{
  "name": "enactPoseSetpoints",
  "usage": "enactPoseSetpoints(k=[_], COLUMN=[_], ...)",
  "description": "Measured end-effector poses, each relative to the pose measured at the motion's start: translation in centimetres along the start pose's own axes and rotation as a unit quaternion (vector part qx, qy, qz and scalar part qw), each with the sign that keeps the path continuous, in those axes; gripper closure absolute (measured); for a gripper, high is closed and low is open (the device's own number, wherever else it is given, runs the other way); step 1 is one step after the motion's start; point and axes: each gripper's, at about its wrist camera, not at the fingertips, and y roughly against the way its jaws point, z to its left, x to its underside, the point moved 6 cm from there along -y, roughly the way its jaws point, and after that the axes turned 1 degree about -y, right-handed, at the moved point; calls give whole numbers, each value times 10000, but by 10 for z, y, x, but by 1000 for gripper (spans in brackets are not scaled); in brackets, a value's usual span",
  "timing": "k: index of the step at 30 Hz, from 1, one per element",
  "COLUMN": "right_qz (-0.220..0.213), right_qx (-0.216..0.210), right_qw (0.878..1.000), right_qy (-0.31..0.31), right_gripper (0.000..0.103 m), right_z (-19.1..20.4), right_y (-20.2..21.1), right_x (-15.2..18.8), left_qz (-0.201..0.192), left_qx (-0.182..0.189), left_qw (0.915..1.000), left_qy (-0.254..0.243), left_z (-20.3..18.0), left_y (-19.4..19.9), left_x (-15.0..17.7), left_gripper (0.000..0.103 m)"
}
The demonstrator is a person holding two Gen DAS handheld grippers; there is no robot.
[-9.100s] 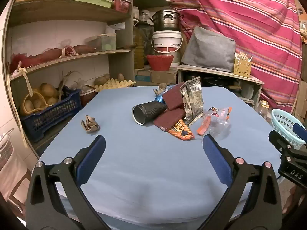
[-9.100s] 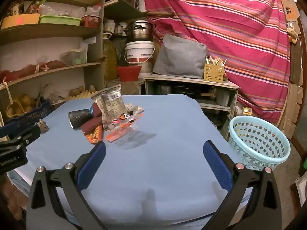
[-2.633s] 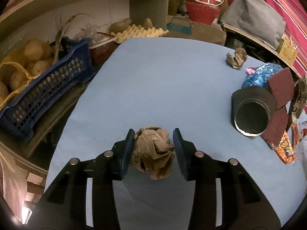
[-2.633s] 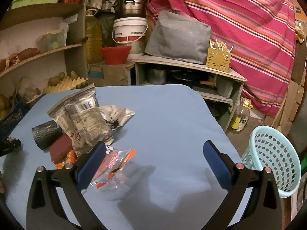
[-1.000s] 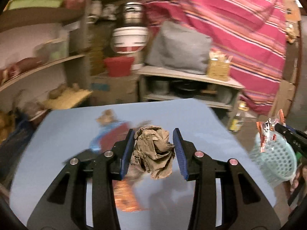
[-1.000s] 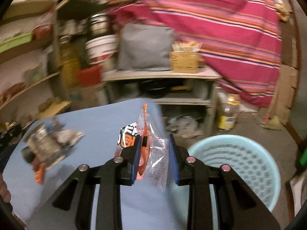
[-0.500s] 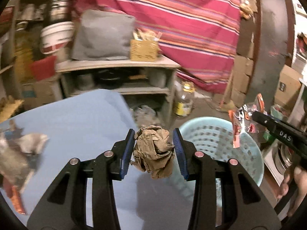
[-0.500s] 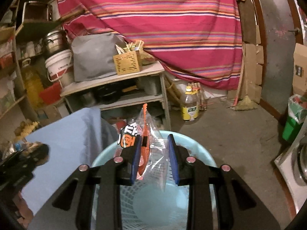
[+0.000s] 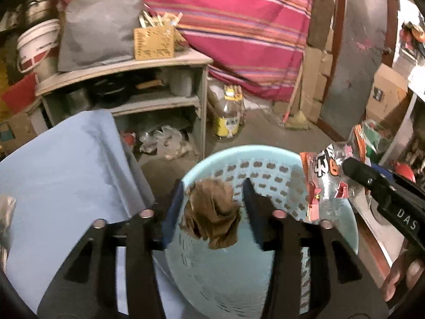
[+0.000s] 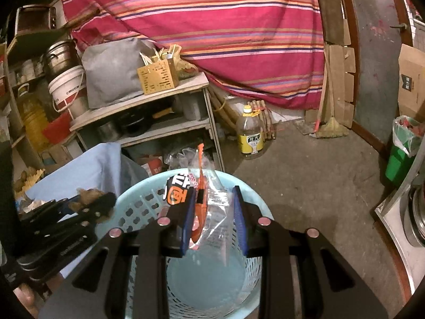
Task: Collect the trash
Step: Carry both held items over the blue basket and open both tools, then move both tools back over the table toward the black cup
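Here, two hand-held grippers hang over a pale blue plastic basket (image 9: 265,279) that stands on the floor beside the desk (image 9: 58,164), which is covered in a blue cloth.

Seen from the left wrist, the left gripper (image 9: 212,210) has its two blue-padded fingers (image 9: 172,210) spreading apart. Between them sits a crumpled ball of brown paper (image 9: 212,212). It lies close against the left finger, while a clear gap shows between it and the right finger, so the pads are no longer pressing it from both sides. The perforated wall of the basket lies directly behind and beneath the paper ball. To the left of the fingers is the desk edge; beyond it, a wooden shelf unit (image 9: 127,79) holds pots and a grey bundle.

To the right of those fingers, the right gripper (image 9: 345,167) enters from the side, gripping a clear plastic snack wrapper (image 9: 326,183) with orange and red print.

Seen from the right wrist, the right gripper (image 10: 213,212) has its fingers (image 10: 188,212) drawn narrowly together on that wrapper (image 10: 209,212), which stands upright between them and pokes up past the tips. The basket (image 10: 132,210) opens directly below. A bottle of yellow oil (image 10: 251,135) stands on the floor further ahead.
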Motion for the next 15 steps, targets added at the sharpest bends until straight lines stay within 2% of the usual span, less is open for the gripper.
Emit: enactPoseSetpoints(k=[3,7,10,11,12,13,15], right_qz=[32,114,206,221,247,246,254], right_qx=[-10,-34,44,71,107,178,262], right_qw=[10000,9999,9996,9995,9993,9992,9990], right_qy=[1,81,213,237,251,257,270], right_gripper=[75,74,69,56,38,32,30], right_z=[2,10,19,21,25,29,34], right_y=[-1,-4,-9,-11,-12,-12,-13], right_x=[2,3,5,6,7,7,9], left_qz=[-122,-299,-450,-484,-523,-551,-626], left_qx=[-165,-311,-525,-582,-678,-757,-933], left_qw=[9998,9990,9974,9969,9961,9954,9933], left_qy=[-40,77,186,204,212,215,266], left_z=[5,22,42,48,55,61,78], left_y=[5,24,44,51,58,63,79], left_x=[-2,-5,-2,-1,1,2,7], left_gripper=[29,19,13,11,10,9,8])
